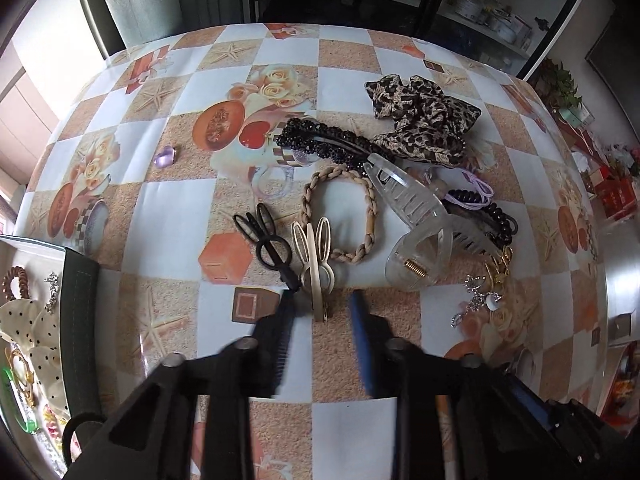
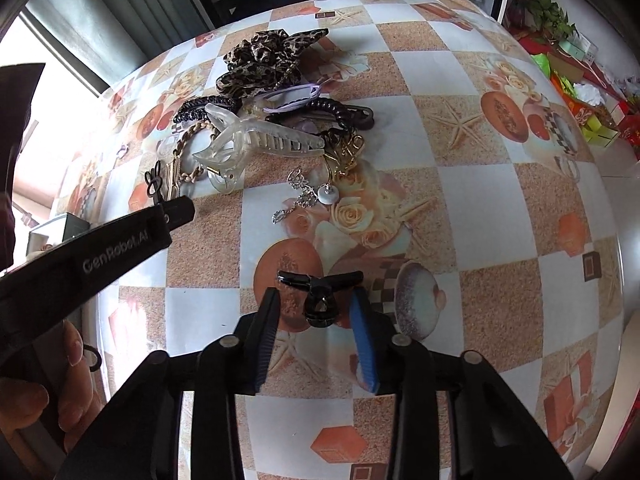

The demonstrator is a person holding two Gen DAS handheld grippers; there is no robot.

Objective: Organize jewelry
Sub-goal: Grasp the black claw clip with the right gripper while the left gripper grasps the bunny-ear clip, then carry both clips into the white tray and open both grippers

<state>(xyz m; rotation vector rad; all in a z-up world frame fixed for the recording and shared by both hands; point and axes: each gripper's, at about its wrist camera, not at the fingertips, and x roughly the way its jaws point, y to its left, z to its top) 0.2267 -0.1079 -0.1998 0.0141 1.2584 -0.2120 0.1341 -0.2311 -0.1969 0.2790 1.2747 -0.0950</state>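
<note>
A cream bunny-shaped clip [image 1: 316, 256] lies on the checked tablecloth, and its narrow tail end sits between the fingers of my left gripper [image 1: 322, 296]. The pads stand apart from it on both sides. A black bunny clip [image 1: 266, 240] lies just to its left, its tail touching my left fingertip [image 1: 289, 294]. In the right wrist view my right gripper [image 2: 315, 296] straddles a small black claw clip [image 2: 320, 300] on the cloth. There are gaps between its pads and the clip's body. The left gripper [image 2: 178, 210] shows there at the pile's near edge.
The pile holds a leopard scrunchie [image 1: 420, 120], a clear claw clip [image 1: 416, 232], a braided tie [image 1: 344, 216], a black beaded clip [image 1: 324, 142] and silver earrings [image 1: 480, 300]. An open dark-walled box [image 1: 82, 300] of accessories stands at the left. A purple bead [image 1: 166, 156] lies apart. A hand [image 2: 60, 360] holds the left gripper.
</note>
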